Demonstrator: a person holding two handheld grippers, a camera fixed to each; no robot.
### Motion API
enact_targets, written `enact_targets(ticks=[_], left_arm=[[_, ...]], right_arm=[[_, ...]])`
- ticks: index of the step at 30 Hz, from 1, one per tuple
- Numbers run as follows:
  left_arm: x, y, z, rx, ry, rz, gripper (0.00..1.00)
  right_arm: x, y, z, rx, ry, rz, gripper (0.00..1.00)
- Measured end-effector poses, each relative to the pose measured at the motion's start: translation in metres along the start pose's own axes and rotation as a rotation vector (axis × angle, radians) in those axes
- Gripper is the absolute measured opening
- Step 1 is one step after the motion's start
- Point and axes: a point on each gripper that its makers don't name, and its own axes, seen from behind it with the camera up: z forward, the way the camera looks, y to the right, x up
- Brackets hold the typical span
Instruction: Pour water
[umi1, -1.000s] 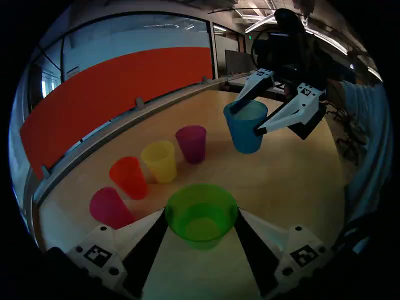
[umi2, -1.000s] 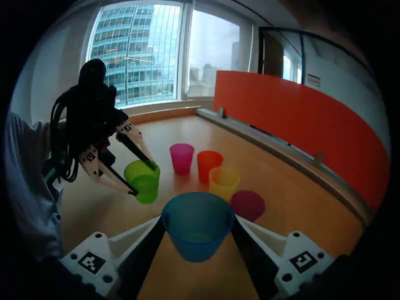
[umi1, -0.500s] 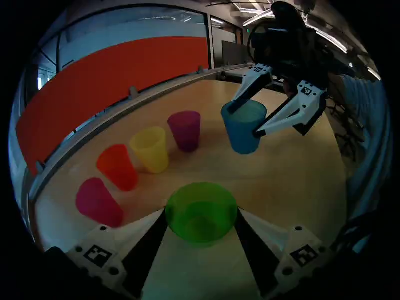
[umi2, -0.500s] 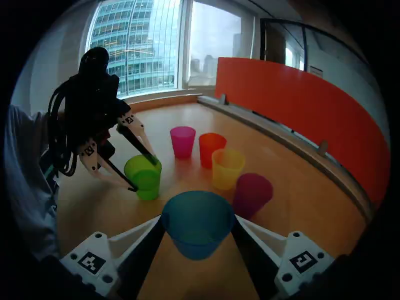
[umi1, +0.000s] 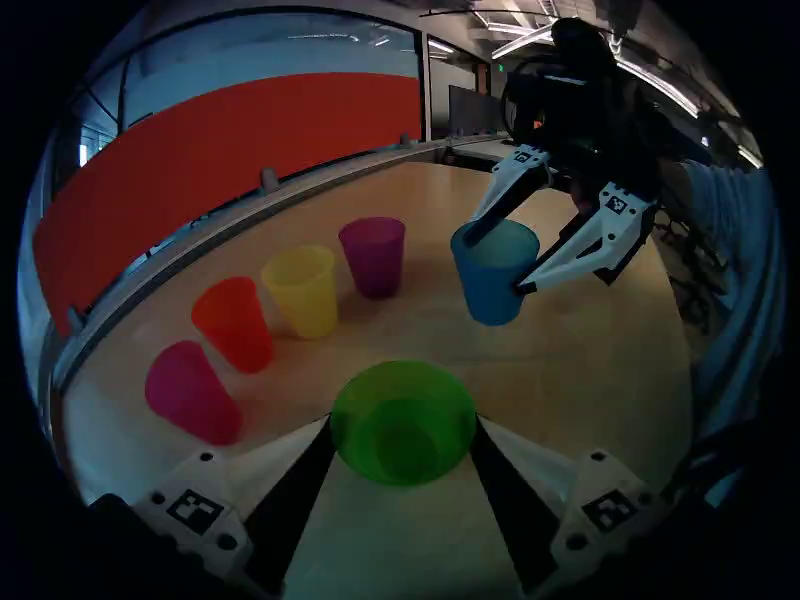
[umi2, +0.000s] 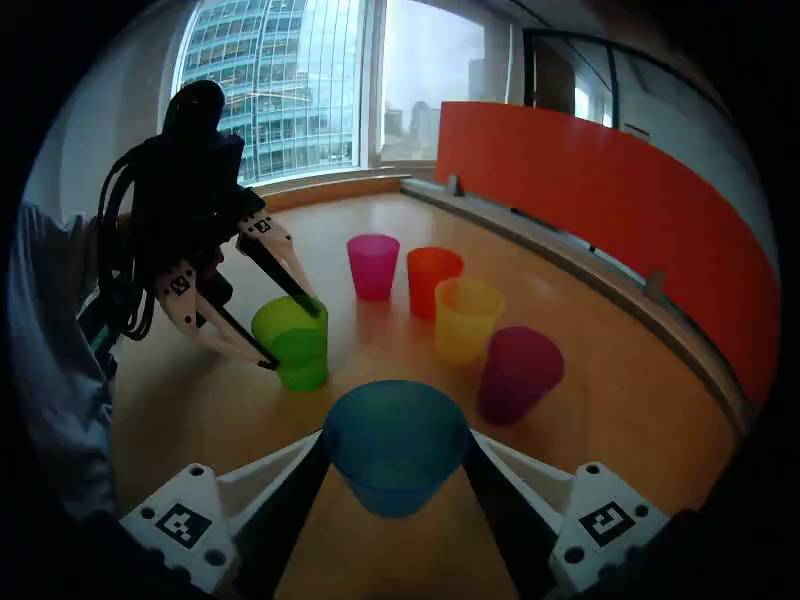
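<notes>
The left gripper (umi1: 403, 440) is clamped on a green cup (umi1: 403, 405), its 2 fingers pressing on opposite sides of the wall just under the rim. The cup stands upright with its mouth open toward the camera. In the right gripper view the same gripper (umi2: 292, 337) shows off to the left and ahead, with the green cup (umi2: 295, 355) low over the wooden table (umi2: 620, 430); whether its base touches the wood cannot be told.

The right gripper (umi2: 396, 470) grips a blue cup (umi2: 396, 445) the same way, a finger tight on each side, the cup upright. From the left gripper view it (umi1: 493, 262) lies ahead and to the right, carrying the blue cup (umi1: 493, 285) just above or on the table (umi1: 600, 380). The 2 held cups are well apart.

Ahead and to the left of the left gripper, 4 cups stand in a slanting row: pink (umi1: 190, 390) nearest, then orange (umi1: 233, 322), yellow (umi1: 300, 290) and purple (umi1: 373, 255) farthest. Seen from the right gripper the order reverses (purple nearest), and the row runs ahead and to the right.

Whether either held cup contains water cannot be told. A light sleeve (umi2: 50, 390) shows at the far left of the right gripper view.
</notes>
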Motion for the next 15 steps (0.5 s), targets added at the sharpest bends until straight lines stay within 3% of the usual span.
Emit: enact_targets(ticks=[3,7,15], left_arm=[[-0.0004,-0.0008,-0.0006,0.0,0.001,-0.003,0.9],[-0.0019,-0.0008,-0.0011,0.001,-0.005,-0.001,1.0],[-0.0049,-0.0007,-0.0068,0.0,-0.007,-0.012,1.0]], right_arm=[[-0.0024,-0.0014,0.002,0.001,-0.004,0.0,0.92],[-0.003,-0.0044,0.004,0.006,-0.004,0.005,0.92],[-0.0091,-0.0093,0.0075,0.01,-0.012,0.006,0.92]])
